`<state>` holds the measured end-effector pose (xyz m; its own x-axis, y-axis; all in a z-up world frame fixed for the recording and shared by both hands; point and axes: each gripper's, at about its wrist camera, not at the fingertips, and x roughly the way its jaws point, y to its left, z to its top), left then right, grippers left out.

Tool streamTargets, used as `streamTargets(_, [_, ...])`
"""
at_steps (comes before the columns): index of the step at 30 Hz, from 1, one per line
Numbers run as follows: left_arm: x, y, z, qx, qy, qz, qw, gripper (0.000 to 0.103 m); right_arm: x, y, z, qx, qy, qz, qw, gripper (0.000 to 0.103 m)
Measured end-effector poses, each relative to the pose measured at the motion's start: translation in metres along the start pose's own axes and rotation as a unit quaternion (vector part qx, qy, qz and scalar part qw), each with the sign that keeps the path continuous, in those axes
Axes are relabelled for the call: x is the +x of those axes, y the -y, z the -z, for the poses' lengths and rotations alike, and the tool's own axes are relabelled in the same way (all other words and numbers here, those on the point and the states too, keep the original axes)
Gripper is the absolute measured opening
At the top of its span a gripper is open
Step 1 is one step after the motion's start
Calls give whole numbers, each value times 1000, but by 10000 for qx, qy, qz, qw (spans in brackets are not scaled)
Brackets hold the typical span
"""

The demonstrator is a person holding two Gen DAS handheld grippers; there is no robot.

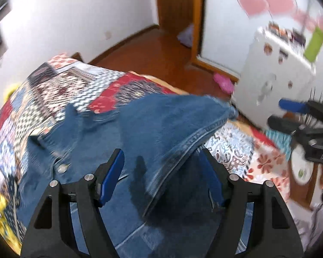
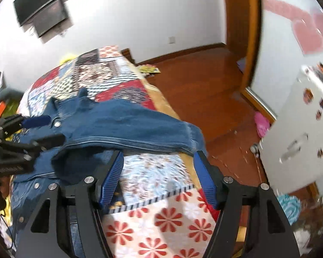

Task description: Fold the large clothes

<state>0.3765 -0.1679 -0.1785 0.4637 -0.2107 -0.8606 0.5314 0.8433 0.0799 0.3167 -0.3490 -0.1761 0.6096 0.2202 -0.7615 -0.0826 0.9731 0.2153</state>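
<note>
Jeans [image 2: 127, 126] are lying across the quilt [image 2: 161, 219] on the bed, and we reckon we're mid-fold: one leg looks flopped back over the rest, its hem [image 2: 191, 139] ending up near the bed's edge with the floor [image 2: 204, 81] beyond it, while the waistband with its button [image 2: 57, 124] sits further toward the wall end. Our right gripper [image 2: 158, 157] has its jaws standing apart with nothing between them, only quilt showing through the gap, and the leg's edge hangs just past the tips. Our left gripper [image 1: 161, 157] is spread too, hovering over the denim; the folded edge runs across the gap, but the pads don't look like they're pressing on it, so we'd call that one empty as well. Both views are smeary, so take the fine detail with some salt. Next up, we'd guess, is picking a new pair of grab points, probably along the doubled leg or at the waist, and pinching both layers together so the fold doesn't slide apart. As for containers: we don't see any basket, bin or box anywhere, just a white cabinet [image 2: 301, 129] off the bed, doors shut, so no idea what's in it.
</note>
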Motion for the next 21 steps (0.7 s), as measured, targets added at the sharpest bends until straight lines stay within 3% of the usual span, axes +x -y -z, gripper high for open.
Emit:
streamTargets(3, [24,18,-1,485,-25,-173,9987,67,10,8,6,227,-136,2,9996,64])
streamTargets(4, [33,23,0,667,-79,-247,9974,59,16,10,9,297,-203,-24,9994,64])
streamTargets(6, [42,27,3,799,-73,-353,9961,54,22,12,15,365,-300,-98,9988,64])
streamTargets(7, [42,25,3,758,39,-356,9965,44,25,12,17,383,-345,-150,9986,64])
streamTargets(8, [42,22,2,663,93,-382,9970,31,27,12,19,393,-377,-191,9983,64])
streamTargets(9, [40,16,0,526,112,-368,9979,27,32,9,20,393,-436,-240,9980,64])
streamTargets(14, [20,-23,-11,-490,306,282,9979,20,43,-8,19,319,-552,-448,9970,64])
streamTargets(17, [-6,-44,-11,-1043,568,601,9911,11,47,-23,15,229,-558,-649,9961,64])
streamTargets(21, [-49,-72,8,-1556,953,676,9809,11,59,-45,12,-24,-641,-831,9945,64])
